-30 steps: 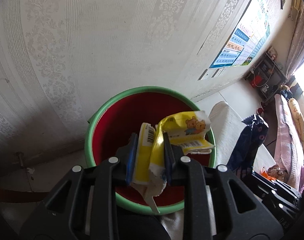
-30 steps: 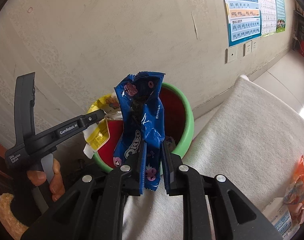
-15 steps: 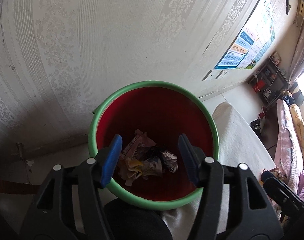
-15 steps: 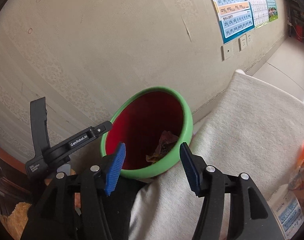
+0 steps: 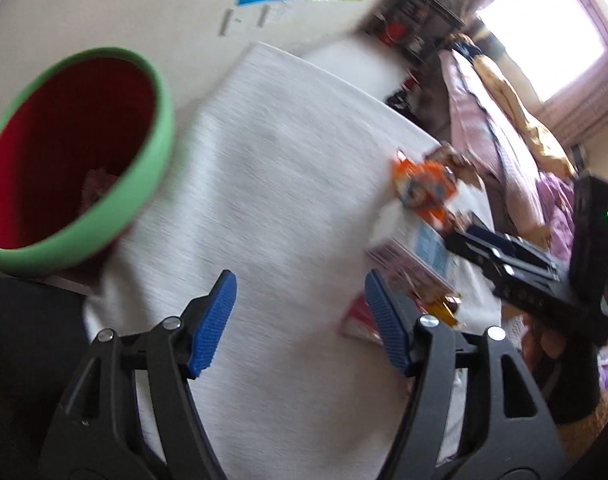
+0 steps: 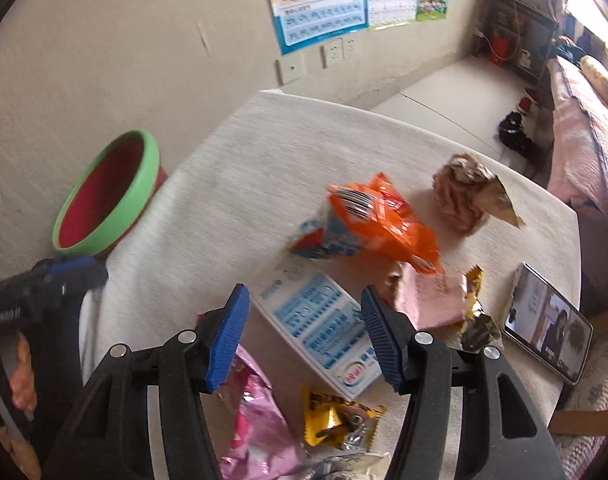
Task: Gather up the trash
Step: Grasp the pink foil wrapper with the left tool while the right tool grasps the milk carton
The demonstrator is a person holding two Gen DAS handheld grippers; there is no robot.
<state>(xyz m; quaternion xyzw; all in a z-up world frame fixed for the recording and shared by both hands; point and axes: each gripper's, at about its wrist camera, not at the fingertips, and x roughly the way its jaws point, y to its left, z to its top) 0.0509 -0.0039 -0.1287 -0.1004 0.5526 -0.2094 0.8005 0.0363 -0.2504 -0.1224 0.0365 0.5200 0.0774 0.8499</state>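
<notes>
Fingers on both tools are spread with nothing between them: left gripper (image 5: 300,320) jaws opening over bare white cloth (image 5: 272,168), right gripper (image 6: 304,332) spread above the litter pile.

Remaining trash sits on the cloth's near side: orange wrapper (image 6: 377,220), flat white-blue pack (image 6: 323,328), pink wrapper (image 6: 256,432), yellow wrapper (image 6: 335,420), crumpled brown paper (image 6: 463,196). All look light, thin and crinkly; film is probably slippery, so pinch a raised fold or crumpled edge, not a flat face. The flat pack likely needs an edge lift.

Green-rimmed red bin (image 6: 108,196) stands off the cloth's far-left edge; some crumpled scraps lie inside, too blurred to identify. Phone (image 6: 547,324) on the cloth isn't trash.
</notes>
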